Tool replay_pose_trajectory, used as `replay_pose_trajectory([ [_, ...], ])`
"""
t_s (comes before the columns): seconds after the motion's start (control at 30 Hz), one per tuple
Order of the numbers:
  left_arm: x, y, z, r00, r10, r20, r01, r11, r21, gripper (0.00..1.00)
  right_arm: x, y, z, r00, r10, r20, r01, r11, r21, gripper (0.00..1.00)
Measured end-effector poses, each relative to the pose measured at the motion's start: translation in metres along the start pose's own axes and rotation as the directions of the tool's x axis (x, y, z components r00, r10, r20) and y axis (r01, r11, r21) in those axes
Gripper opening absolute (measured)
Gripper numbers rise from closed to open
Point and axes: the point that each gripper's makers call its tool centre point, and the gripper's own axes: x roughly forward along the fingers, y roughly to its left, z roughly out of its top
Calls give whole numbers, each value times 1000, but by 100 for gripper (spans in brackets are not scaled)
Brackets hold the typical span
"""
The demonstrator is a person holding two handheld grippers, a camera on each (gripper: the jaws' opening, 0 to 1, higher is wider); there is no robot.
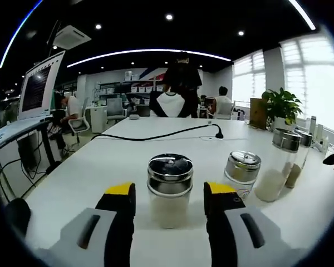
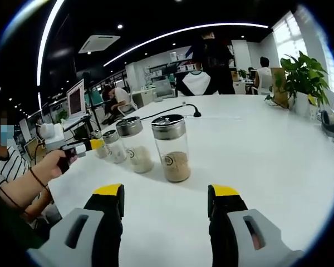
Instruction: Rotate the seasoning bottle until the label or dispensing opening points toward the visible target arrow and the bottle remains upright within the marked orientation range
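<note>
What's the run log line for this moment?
left gripper: open, straddling white-filled seasoning bottle | right gripper: open, short of brown-filled bottle | bottles upright

Clear glass seasoning bottle (image 1: 170, 192), shiny metal lid, smooth white table (image 1: 89, 167)

The left gripper view looked low and close along its jaws at the nearest steel-lidded glass jar (image 1: 170, 190). The right gripper view faced the shared row of jars (image 2: 150, 146) end-on, farther back across the white table (image 2: 278, 150).
</note>
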Motion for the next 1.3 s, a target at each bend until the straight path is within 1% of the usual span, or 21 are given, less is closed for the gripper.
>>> replay_pose_trajectory([
  [0.13, 4, 1, -3, 1000, 13, -12, -13, 1000, 4, 45, 0, -1, -1, 1000, 1, -4, -1, 1000, 1, 60],
  [0.2, 6, 3, -5, 1000, 20, -22, -20, 1000, 18, 42, 0, -1, 1, 1000, 1, 1, -1, 1000, 1, 60],
  [0.27, 8, 2, -6, 1000, 13, -27, -13, 1000, 18, 42, 0, -1, 0, 1000, 0, 1, 0, 1000, 6, 60],
  [0.3, 8, 1, -6, 1000, 10, -23, -10, 1000, 18, 40, 0, -1, 0, 1000, -1, -1, 1, 1000, 5, 60],
  [0.33, 9, 1, -6, 1000, 7, -23, -7, 1000, 27, 36, 0, -1, 0, 1000, -1, -3, 1, 1000, 5, 60],
  [0.37, 9, 0, -6, 1000, 0, -26, 1, 999, 34, 35, 0, -1, 0, 1000, -1, -2, 1, 1000, 5, 60],
  [0.43, 7, 1, -6, 1000, 6, -20, -5, 999, 37, 35, 0, -1, 1, 1000, 0, 2, 0, 1000, 5, 60],
  [0.77, 6, 0, -4, 1000, -8, -17, 9, 999, 39, 34, -1, 0, 0, 1000, 1, -5, -1, 1000, 2, 60],
  [0.87, 7, 0, -5, 1000, -12, -14, 12, 999, 40, 34, 2, 0, 2, 1000, 7, -7, -7, 1000, -5, 60],
  [1.0, 7, 0, -5, 1000, -24, -16, 25, 999, 45, 34, 3, 3, 5, 1000, 15, -3, -15, 1000, -11, 60],
  [1.3, 8, 0, -5, 999, -48, -14, 49, 997, 54, 34, 4, 6, 3, 1000, 20, -9, -20, 1000, -15, 60],
])
